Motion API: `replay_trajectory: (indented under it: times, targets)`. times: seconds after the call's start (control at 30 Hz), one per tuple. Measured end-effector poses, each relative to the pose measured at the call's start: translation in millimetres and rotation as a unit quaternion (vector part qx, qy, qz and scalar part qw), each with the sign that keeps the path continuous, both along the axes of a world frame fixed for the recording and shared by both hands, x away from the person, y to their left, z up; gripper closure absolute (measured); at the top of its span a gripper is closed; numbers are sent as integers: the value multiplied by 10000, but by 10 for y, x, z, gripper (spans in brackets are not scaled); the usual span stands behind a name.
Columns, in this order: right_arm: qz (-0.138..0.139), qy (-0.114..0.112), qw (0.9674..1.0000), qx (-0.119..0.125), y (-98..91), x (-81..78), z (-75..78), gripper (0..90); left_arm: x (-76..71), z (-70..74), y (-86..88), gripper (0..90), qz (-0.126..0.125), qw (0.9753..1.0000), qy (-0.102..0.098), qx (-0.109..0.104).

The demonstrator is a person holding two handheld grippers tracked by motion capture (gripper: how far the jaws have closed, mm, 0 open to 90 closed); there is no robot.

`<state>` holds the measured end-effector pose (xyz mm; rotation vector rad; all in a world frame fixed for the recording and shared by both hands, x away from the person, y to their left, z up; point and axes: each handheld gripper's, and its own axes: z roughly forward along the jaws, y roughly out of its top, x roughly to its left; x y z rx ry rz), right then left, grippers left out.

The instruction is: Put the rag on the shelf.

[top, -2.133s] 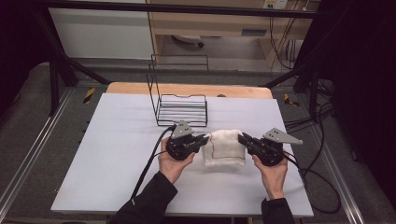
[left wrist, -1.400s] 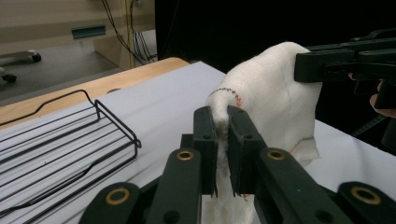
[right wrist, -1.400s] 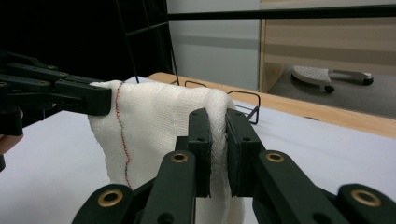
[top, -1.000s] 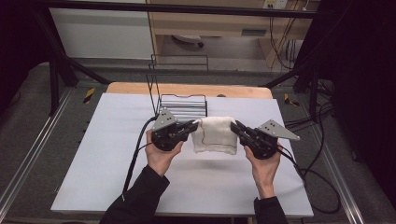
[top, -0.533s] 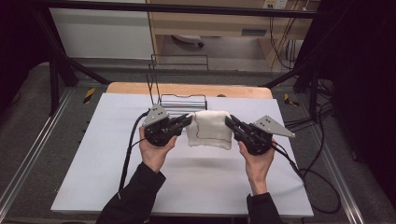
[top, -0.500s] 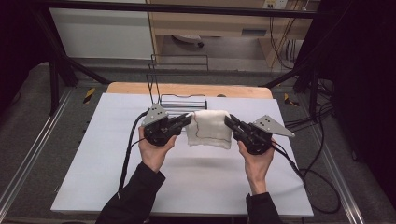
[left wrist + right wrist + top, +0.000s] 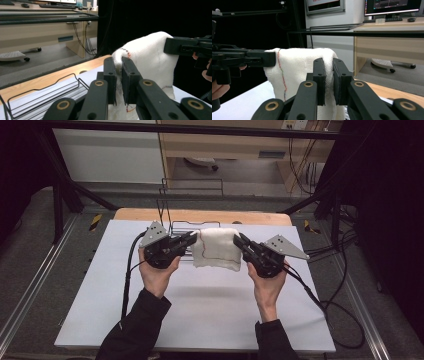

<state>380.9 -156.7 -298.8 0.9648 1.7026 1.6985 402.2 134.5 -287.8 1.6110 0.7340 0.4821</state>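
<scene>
Above the white table [image 7: 200, 310], just in front of the wire rack [image 7: 176, 226], hangs a white cloth [image 7: 217, 247], spread between two grips so it likely stays flat. The left tongs [image 7: 189, 241] pinch its left edge, the right tongs [image 7: 241, 243] its right.

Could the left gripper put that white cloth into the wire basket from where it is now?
Probably yes: the left gripper and right gripper hold the white cloth lifted beside the wire basket, with nothing between them.
</scene>
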Motion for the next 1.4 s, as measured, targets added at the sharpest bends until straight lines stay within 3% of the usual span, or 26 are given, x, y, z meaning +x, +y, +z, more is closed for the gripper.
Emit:
replay_trajectory:
  times: [1.4]
  targets:
    - [97,-432,9989,148,434,215,491,823,150,515,379,830,408,9976,-435,-354]
